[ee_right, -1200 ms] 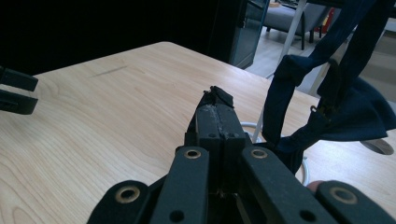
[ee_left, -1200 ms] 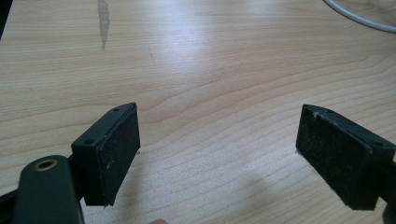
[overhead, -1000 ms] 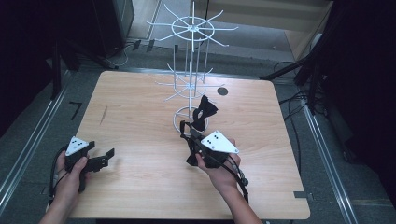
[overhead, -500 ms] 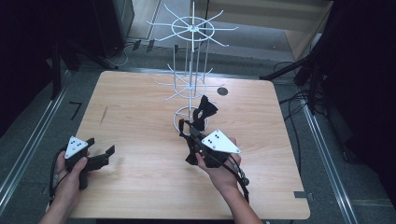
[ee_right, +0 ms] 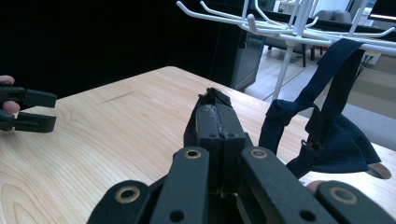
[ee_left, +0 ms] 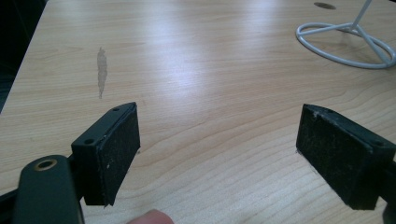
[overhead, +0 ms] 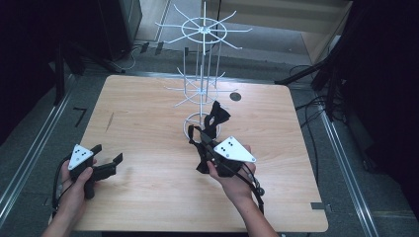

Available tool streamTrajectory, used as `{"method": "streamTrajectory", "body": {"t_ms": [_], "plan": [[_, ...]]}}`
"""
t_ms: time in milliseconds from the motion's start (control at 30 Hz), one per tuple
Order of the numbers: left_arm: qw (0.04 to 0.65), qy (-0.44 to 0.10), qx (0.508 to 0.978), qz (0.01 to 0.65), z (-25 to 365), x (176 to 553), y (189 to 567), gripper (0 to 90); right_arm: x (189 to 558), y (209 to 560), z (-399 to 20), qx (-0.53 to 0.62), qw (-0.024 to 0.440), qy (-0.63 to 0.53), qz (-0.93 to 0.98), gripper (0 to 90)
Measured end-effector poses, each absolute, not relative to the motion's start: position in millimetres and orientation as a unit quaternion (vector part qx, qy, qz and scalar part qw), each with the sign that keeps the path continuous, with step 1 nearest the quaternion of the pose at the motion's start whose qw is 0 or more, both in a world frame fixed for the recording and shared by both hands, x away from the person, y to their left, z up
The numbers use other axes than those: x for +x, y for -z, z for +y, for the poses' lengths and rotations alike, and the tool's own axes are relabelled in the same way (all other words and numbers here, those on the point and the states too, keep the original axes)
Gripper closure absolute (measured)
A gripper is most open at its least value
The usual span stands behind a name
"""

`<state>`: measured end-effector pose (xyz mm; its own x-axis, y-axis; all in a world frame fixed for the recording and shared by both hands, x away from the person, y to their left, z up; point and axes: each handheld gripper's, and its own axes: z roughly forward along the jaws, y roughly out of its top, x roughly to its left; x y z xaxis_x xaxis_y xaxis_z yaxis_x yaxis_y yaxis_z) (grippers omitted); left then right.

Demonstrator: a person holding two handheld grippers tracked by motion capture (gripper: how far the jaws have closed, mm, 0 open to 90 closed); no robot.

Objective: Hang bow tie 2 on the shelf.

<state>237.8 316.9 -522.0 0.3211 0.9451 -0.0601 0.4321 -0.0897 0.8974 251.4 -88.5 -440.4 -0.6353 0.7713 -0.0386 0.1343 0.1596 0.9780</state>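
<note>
A dark navy bow tie on a strap hangs from a low hook of the white wire rack at the middle of the table. In the right gripper view the strap loops over a hook and the bow dangles below it. My right gripper points toward the rack's base with its jaws pressed together, and a bit of dark fabric is pinched at their tips. My left gripper rests near the table's front left, jaws wide apart over bare wood.
The rack's round base ring lies on the wooden table ahead of the left gripper. A small dark hole sits in the tabletop behind the rack. Cables and dark floor surround the table.
</note>
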Motion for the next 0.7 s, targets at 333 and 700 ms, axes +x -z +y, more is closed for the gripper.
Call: {"method": "streamTrajectory", "body": {"t_ms": [333,700], "plan": [[0.446,-0.297,0.677,0.505,315.4,237.2,521.8,14.2,250.9,435.2,-88.9,0.315,0.285,-0.569,0.704,90.0],[0.485,-0.315,0.635,0.513,319.2,234.3,522.6,14.1,250.5,430.5,-90.4,0.311,0.289,-0.575,0.699,90.0]]}}
